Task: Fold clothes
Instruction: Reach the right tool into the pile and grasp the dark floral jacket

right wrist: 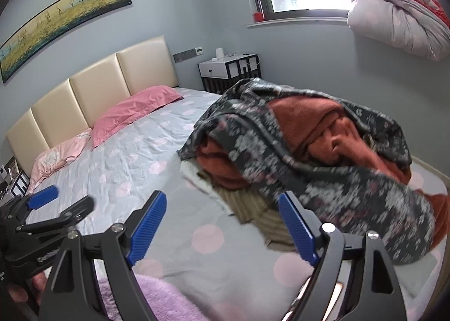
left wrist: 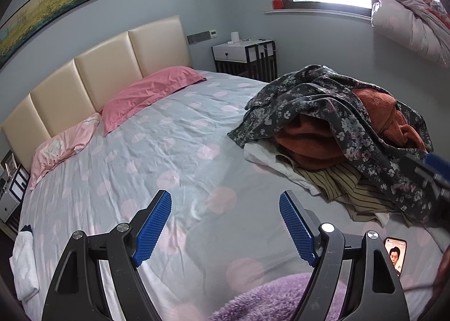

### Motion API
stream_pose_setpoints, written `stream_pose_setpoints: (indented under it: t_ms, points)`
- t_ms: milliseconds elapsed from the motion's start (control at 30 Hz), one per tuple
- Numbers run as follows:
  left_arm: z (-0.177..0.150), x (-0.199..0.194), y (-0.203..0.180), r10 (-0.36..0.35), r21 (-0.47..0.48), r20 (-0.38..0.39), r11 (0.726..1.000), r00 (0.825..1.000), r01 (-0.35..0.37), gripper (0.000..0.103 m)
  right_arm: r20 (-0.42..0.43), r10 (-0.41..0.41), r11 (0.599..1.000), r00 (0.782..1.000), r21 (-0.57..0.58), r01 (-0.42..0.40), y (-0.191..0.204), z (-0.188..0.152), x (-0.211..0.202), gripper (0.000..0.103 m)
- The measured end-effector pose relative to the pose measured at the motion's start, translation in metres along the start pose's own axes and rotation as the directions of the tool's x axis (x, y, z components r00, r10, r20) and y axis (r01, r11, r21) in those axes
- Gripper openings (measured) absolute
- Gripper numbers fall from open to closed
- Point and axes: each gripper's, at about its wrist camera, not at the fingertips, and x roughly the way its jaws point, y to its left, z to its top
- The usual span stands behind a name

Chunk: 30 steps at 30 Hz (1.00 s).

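Both hand-held grippers (left wrist: 225, 225) (right wrist: 222, 226) agape, empty; clothes pile (left wrist: 337, 129) at 2 o'clock on bed (left wrist: 140, 152); risk: floral garment (right wrist: 323, 180) snags orange one (right wrist: 315, 124), dragging pile.

The bed sheet (left wrist: 174, 135) is thin, wrinkly cloth. The flowered garment (left wrist: 332, 101) looks light and soft, the orange one (left wrist: 306, 138) thick and fuzzy. The purple blanket (left wrist: 270, 298) is fluffy. The headboard (left wrist: 112, 67) is smooth and shiny. Gripper pads (left wrist: 153, 229) are bumpy blue rubber.
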Motion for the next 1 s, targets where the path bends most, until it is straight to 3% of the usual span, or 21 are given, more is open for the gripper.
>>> stream_pose_setpoints:
  t_ms: [200, 433, 567, 1000]
  points:
    - [0.005, 0.003, 0.029, 0.045, -0.017, 0.002, 0.999, 0.999, -0.045, 0.081, -0.026, -0.031, 0.998, 0.999, -0.060, 0.030, -0.034, 0.036, 0.008, 0.074]
    - [0.002, 0.016, 0.067, 0.066, -0.070, -0.038, 0.995, 0.997, -0.069, 0.080, -0.073, -0.070, 0.964, 0.995, -0.260, 0.048, -0.052, 0.057, 0.037, 0.052]
    - [-0.005, 0.026, 0.082, 0.075, -0.100, -0.067, 0.992, 0.995, -0.082, 0.081, -0.081, -0.073, 0.938, 0.994, -0.344, 0.041, -0.055, 0.060, 0.056, 0.051]
    - [-0.026, 0.068, 0.112, 0.090, -0.143, -0.193, 0.982, 0.977, -0.119, 0.081, -0.264, -0.003, 0.959, 0.965, -0.273, -0.072, -0.063, 0.085, 0.153, 0.052]
